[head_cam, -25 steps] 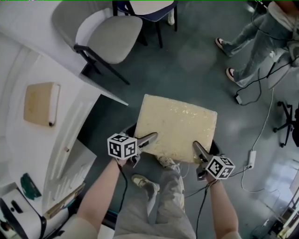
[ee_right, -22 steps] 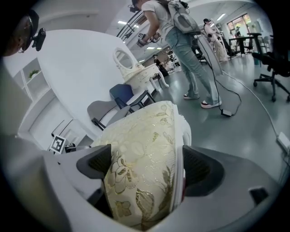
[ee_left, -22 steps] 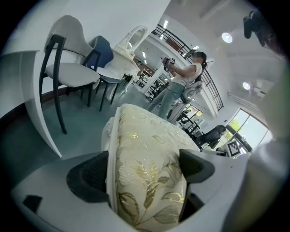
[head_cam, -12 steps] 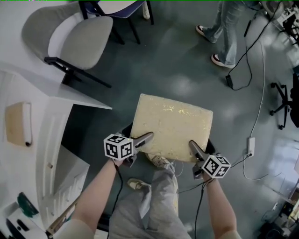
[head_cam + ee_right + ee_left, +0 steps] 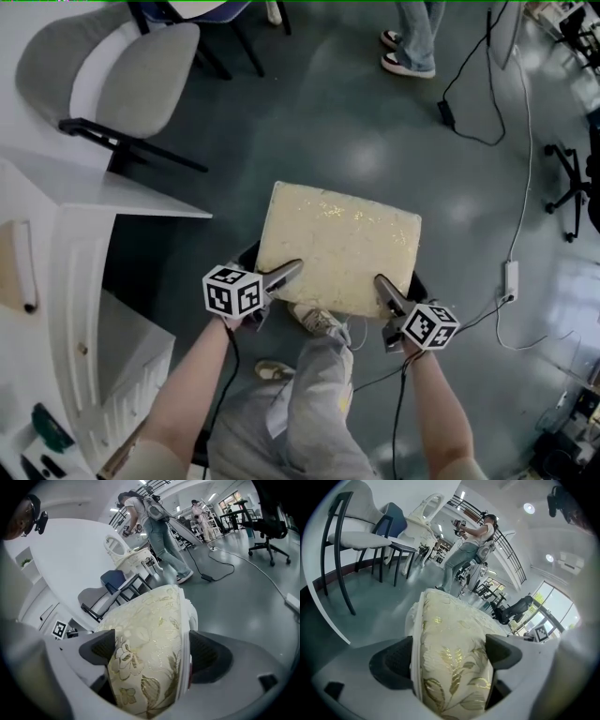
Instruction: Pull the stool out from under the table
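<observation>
The stool (image 5: 337,246) has a cream seat cushion with a gold leaf pattern and a dark frame; it stands on the grey floor, out from the white table (image 5: 56,272) at the left. My left gripper (image 5: 281,277) is shut on the cushion's near left edge, and the cushion (image 5: 450,653) fills the space between its jaws. My right gripper (image 5: 384,289) is shut on the near right edge, with the cushion (image 5: 145,667) clamped between its pads.
A grey chair (image 5: 112,80) on black legs stands at the upper left beside the table. A person's feet (image 5: 408,52) are at the top. Cables (image 5: 506,141) and a power strip (image 5: 511,278) lie on the floor to the right. My own legs and shoes (image 5: 319,323) are just below the stool.
The stool, held by both grippers, has moved further out and away from the table. The view has shifted, so the table and chair sit farther left.
</observation>
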A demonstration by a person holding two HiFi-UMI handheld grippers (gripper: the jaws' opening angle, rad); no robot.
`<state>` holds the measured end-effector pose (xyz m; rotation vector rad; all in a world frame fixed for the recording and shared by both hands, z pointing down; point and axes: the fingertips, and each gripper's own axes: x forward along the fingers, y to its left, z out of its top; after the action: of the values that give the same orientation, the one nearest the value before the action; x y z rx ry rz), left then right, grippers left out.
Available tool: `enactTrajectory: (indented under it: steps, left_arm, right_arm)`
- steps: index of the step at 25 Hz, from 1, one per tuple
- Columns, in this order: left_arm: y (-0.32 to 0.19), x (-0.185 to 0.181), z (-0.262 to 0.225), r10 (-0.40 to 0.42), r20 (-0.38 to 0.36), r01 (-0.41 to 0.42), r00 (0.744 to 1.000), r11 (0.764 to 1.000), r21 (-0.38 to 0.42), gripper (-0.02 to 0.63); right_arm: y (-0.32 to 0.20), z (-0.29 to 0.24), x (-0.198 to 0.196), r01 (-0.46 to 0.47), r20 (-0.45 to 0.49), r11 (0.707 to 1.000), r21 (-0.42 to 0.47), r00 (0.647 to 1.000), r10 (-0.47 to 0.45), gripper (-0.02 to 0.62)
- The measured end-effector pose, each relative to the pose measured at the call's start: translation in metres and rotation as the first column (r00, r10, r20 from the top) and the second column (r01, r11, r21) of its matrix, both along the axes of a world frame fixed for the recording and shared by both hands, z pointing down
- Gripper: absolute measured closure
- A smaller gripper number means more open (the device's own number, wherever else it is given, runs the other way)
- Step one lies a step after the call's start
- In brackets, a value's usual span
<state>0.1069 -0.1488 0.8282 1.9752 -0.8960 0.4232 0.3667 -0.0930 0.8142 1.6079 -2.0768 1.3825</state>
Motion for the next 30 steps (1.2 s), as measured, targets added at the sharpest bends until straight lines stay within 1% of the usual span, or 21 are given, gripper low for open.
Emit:
enactTrajectory:
  steps: [5,8,12,14,17,19,21,23,25,26,28,29,30]
  left_arm:
    - [0.0,0.004,0.022,-0.005,-0.003,0.005,1.0,1.0,0.016,0.114]
    - [-0.002,0.009,0.025,-0.002,-0.002,0.002,1.0,0.999,0.045,0.114]
    - [0.002,0.012,0.029,0.002,0.004,-0.003,1.0,0.999,0.05,0.114]
    - [0.006,0.01,0.032,-0.002,0.013,0.001,1.0,0.999,0.036,0.114]
    - [0.017,0.009,0.038,-0.005,0.031,0.005,0.999,1.0,-0.021,0.114]
    - [0.024,0.006,0.039,-0.009,0.035,0.011,0.999,0.999,-0.049,0.114]
    - [0.024,0.003,0.038,-0.014,0.043,0.016,0.999,0.998,-0.058,0.114]
    - [0.025,0.0,0.038,-0.027,0.07,0.033,0.997,0.997,-0.073,0.114]
    - [0.028,-0.003,0.038,-0.046,0.12,0.059,0.992,0.992,-0.113,0.114]
    - [0.029,-0.005,0.037,-0.055,0.147,0.074,0.988,0.989,-0.126,0.114]
    - [0.029,-0.003,0.026,-0.066,0.182,0.088,0.981,0.989,-0.116,0.117]
    - [0.03,0.0,0.018,-0.066,0.185,0.085,0.981,0.991,-0.101,0.117]
    - [0.03,0.002,0.008,-0.063,0.183,0.079,0.981,0.993,-0.084,0.117]
  right_arm:
    - [-0.001,0.025,0.005,0.004,-0.003,1.0,0.012,1.0,-0.004,0.098]
    - [-0.001,0.032,0.009,0.001,0.002,0.999,0.038,1.0,-0.001,0.098]
    - [0.004,0.037,0.012,-0.001,0.004,0.999,0.052,1.0,0.001,0.098]
    - [0.007,0.04,0.01,0.003,0.004,0.999,0.048,1.0,-0.003,0.098]
    - [0.016,0.044,0.008,0.011,-0.005,1.0,0.025,1.0,-0.011,0.098]
    - [0.018,0.045,0.008,0.02,-0.01,1.0,0.0,1.0,-0.02,0.098]
    - [0.016,0.044,0.007,0.028,-0.02,0.999,-0.031,0.999,-0.029,0.098]
    - [0.017,0.041,0.007,0.028,-0.054,0.997,-0.072,0.998,-0.032,0.098]
    - [0.022,0.035,0.005,0.03,-0.09,0.993,-0.113,0.995,-0.041,0.098]
    - [0.023,0.029,0.003,0.031,-0.089,0.992,-0.121,0.995,-0.042,0.098]
    - [0.024,0.012,0.001,0.022,-0.063,0.994,-0.106,0.998,-0.029,0.103]
    - [0.024,0.001,0.002,0.018,-0.066,0.996,-0.091,0.997,-0.024,0.131]
    - [0.024,-0.01,0.004,0.02,-0.087,0.997,-0.072,0.996,-0.026,0.226]
